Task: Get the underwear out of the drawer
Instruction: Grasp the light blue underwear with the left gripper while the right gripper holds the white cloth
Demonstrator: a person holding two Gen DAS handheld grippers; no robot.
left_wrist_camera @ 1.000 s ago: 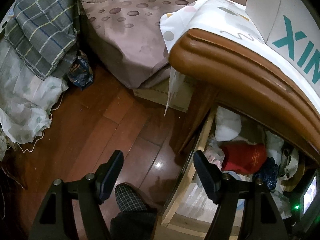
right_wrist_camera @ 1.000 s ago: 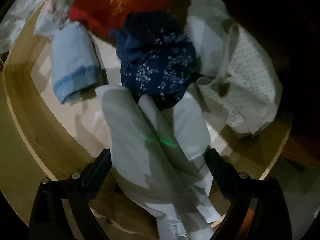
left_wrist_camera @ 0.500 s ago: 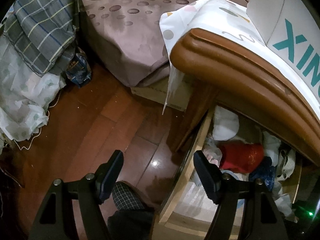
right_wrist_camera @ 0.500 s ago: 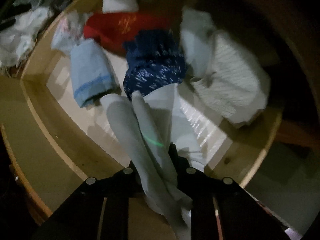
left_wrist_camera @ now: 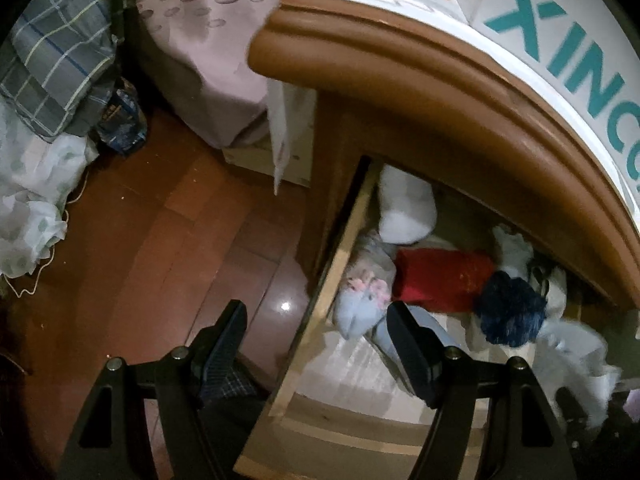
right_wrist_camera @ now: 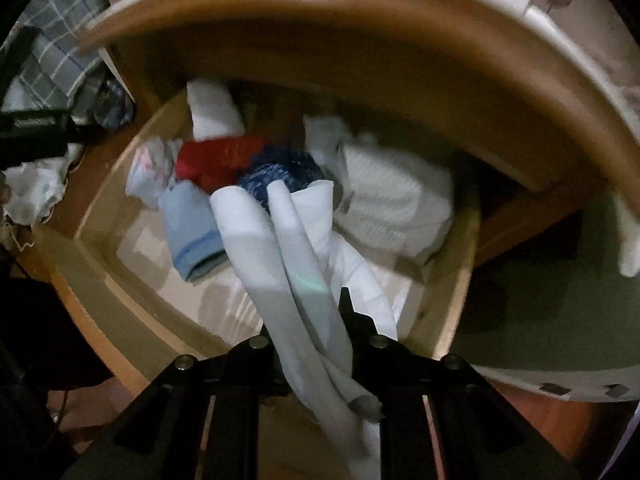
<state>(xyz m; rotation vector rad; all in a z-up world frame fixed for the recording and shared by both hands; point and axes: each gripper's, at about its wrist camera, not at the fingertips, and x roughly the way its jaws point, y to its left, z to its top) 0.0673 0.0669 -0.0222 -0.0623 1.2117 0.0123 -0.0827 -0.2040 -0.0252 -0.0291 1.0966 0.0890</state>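
My right gripper (right_wrist_camera: 310, 316) is shut on a pale grey-white piece of underwear (right_wrist_camera: 288, 248) and holds it lifted above the open wooden drawer (right_wrist_camera: 92, 280). The same garment shows blurred at the right of the left wrist view (left_wrist_camera: 576, 356). In the drawer lie a red garment (right_wrist_camera: 212, 160), a dark blue patterned one (right_wrist_camera: 280, 172), a light blue folded one (right_wrist_camera: 192, 228) and a white knitted one (right_wrist_camera: 392, 200). My left gripper (left_wrist_camera: 316, 336) is open and empty, over the drawer's left wall (left_wrist_camera: 320, 300).
The brown rounded top of the cabinet (left_wrist_camera: 440, 92) overhangs the drawer, with a white box lettered in teal (left_wrist_camera: 560, 40) on it. A bed (left_wrist_camera: 200, 40) stands behind. Plaid bedding (left_wrist_camera: 52, 60) and white cloth (left_wrist_camera: 28, 200) lie left on the wooden floor (left_wrist_camera: 160, 240).
My right gripper shut on the pale underwear and pulled up and back from the drawer with it. The left gripper moved right, closer to the drawer.
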